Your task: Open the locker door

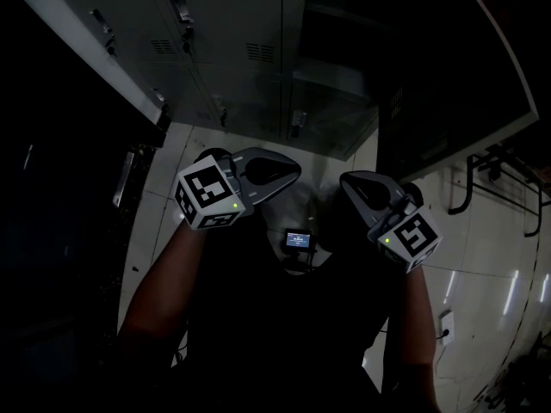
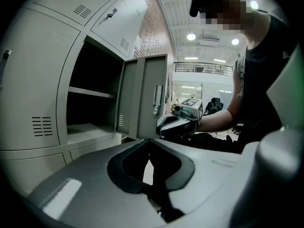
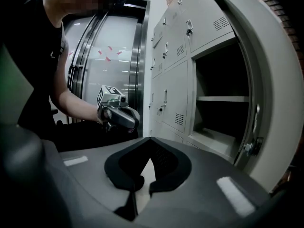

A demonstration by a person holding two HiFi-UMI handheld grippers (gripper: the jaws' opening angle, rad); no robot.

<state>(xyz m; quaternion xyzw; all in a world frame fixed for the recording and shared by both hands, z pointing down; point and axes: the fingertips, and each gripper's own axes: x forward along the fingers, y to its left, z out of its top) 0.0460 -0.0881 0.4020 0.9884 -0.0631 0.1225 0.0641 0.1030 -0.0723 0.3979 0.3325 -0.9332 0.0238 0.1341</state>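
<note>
The grey locker bank (image 1: 224,67) stands ahead of me. One compartment (image 2: 92,99) gapes open, and inside it a shelf (image 2: 90,93) shows with nothing on it. Its door (image 2: 145,96) is swung out to the right, and the door's inner edge (image 3: 268,103) fills the right of the right gripper view. My left gripper (image 1: 288,172) (image 2: 151,140) and right gripper (image 1: 349,181) (image 3: 151,138) hang close to my body, clear of the door, their tips turned toward each other. Both are shut with nothing between the jaws. Each one appears in the other's view: the right gripper (image 2: 178,122) and the left gripper (image 3: 118,115).
Closed locker doors with handles and vents (image 3: 166,99) run along the row to the left. A glass and metal doorway (image 3: 109,56) stands at the far end. The floor is pale tile (image 1: 482,256), and a dark metal frame (image 1: 491,170) stands to the right.
</note>
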